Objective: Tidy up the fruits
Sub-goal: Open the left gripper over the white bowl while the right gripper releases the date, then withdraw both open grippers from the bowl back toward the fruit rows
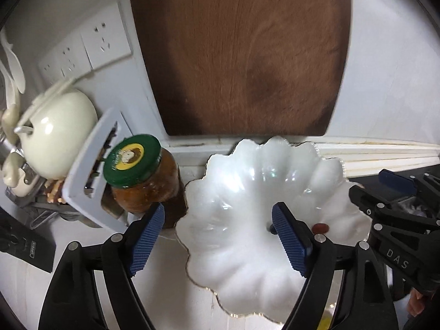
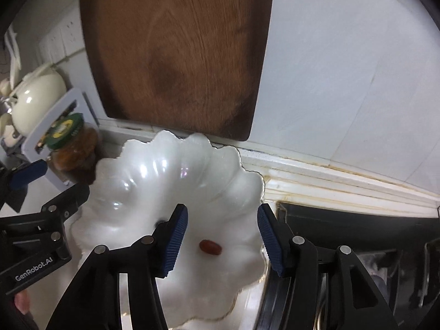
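Leaning against the wall behind everything, the wooden cutting board (image 2: pixel 178 52) is the biggest thing in view, and the scalloped white dish (image 2: pixel 132 176) sits on the counter just in front of its lower edge. A jar with a green lid (image 1: pixel 132 162) stands just beside the dish's left rim, with a cream teapot (image 1: pixel 57 137) farther left. One small red fruit (image 2: pixel 210 247), probably a date, lies in the dish near its right side, and a dark bit shows near the centre (too hidden by a finger to name).

Both claws stand apart with nothing between their pads. The right gripper (image 2: pixel 222 238) hangs over the dish, angled steeply down, the red fruit below the gap and untouched. The left gripper (image 1: pixel 218 236) points down likewise over the dish's left half.

My judgement: this is the release and withdrawal, so lift straight away, keeping the fingers clear of the thin gilt rim and the jar.
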The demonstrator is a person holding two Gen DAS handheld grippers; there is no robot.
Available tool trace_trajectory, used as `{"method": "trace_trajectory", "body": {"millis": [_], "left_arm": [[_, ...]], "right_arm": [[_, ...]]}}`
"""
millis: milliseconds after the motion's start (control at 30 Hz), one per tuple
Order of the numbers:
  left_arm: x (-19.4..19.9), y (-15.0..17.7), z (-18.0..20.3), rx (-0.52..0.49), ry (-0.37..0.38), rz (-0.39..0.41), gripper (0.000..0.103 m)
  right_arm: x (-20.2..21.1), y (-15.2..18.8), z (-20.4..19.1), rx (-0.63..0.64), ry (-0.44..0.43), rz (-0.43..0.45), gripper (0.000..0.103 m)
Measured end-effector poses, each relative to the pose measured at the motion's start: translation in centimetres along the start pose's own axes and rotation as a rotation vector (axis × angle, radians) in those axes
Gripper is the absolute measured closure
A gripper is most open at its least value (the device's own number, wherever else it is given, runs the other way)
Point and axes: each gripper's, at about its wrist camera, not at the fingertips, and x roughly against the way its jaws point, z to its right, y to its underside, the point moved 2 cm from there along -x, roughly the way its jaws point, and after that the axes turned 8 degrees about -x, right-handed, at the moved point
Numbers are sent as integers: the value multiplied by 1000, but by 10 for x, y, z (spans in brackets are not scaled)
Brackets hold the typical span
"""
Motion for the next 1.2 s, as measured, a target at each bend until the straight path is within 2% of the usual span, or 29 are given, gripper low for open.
{"method": "trace_trajectory", "body": {"millis": [100, 167, 500, 667, 1200], "left_arm": [[21, 4, -1, -3, 1, 38, 15], [38, 8, -3, -1, -6, 75, 14], [122, 34, -12, -36, -31, 255, 14], [151, 53, -18, 1, 14, 271, 14], [198, 114, -23, 30, 39, 297, 13]], "right_arm": [[22, 6, -2, 6, -9, 40, 49], [38, 11, -4, 10, -20, 70, 49], [109, 33, -13, 1, -34, 184, 49], [139, 50, -18, -4, -54, 222, 49], [199, 113, -30, 28, -37, 336, 49]]}}
